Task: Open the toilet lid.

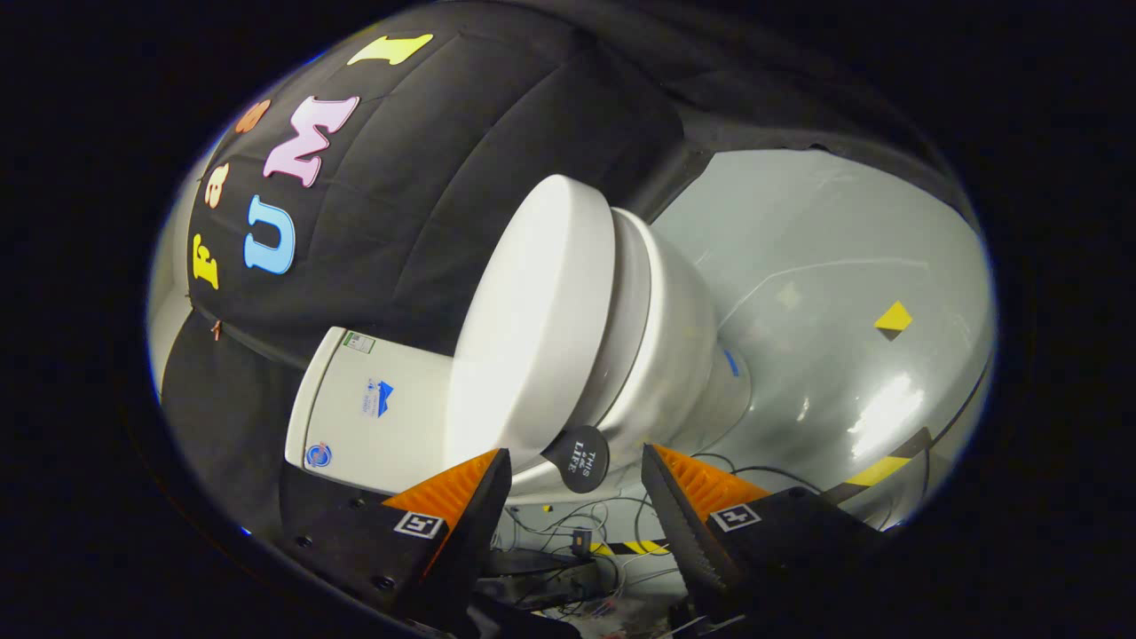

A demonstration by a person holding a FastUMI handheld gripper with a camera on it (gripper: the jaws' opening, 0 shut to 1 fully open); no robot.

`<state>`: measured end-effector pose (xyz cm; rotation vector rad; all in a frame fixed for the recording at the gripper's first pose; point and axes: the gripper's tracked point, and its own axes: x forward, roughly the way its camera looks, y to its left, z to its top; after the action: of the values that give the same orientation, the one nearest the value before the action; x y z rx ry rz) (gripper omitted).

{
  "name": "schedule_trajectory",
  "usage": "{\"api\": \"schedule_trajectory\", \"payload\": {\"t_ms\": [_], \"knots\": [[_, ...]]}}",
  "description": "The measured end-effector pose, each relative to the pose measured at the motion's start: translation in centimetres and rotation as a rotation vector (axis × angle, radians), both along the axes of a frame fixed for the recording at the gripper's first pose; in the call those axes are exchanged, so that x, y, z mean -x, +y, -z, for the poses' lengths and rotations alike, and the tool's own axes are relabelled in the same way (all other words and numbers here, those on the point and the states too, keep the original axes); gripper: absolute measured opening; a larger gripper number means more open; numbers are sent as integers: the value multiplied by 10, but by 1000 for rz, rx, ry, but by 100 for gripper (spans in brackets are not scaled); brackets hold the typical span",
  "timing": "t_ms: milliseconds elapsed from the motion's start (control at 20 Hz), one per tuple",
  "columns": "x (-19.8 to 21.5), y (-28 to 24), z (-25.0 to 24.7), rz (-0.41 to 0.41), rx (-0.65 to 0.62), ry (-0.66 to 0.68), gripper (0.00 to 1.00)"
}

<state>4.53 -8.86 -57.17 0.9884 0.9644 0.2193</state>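
A white toilet (674,355) stands just beyond my fingers, seen strongly tilted in the gripper view. Its lid (532,328) lies down on the seat, a broad smooth white oval facing me. A small dark round tab (579,457) sticks out from the lid's near edge, right between and just ahead of my fingertips. The white cistern (373,413) sits behind the lid, against the black cloth wall. My gripper (577,461) is open, its two fingers spread to either side of the tab, touching nothing.
A grey glossy floor (825,293) spreads past the bowl, with a yellow and black marker (893,319) on it. Loose cables (577,532) and striped tape (874,470) lie near my fingers. The black cloth wall (426,169) closes in behind the cistern.
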Motion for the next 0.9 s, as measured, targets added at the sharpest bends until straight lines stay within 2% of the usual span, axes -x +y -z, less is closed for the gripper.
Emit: {"api": "schedule_trajectory", "payload": {"t_ms": [150, 250, 300, 400, 450, 500, 550, 600, 750, 900], "knots": [[-10, 11, 9, 6, -15, 12, 93], [-7, 18, 16, 4, -13, 20, 62], [-6, 17, 19, -3, -8, 36, 59], [-11, 13, 20, 29, -43, 50, 35], [-1, 11, 14, 53, -56, 56, 35], [-16, 22, 25, 43, -66, 48, 30], [-27, 24, 26, 86, -100, 39, 26], [-22, 23, 19, 82, -109, 51, 11], [-17, 30, 12, 53, -63, 36, 11], [-23, 29, -5, 71, 9, 25, 11]]}}
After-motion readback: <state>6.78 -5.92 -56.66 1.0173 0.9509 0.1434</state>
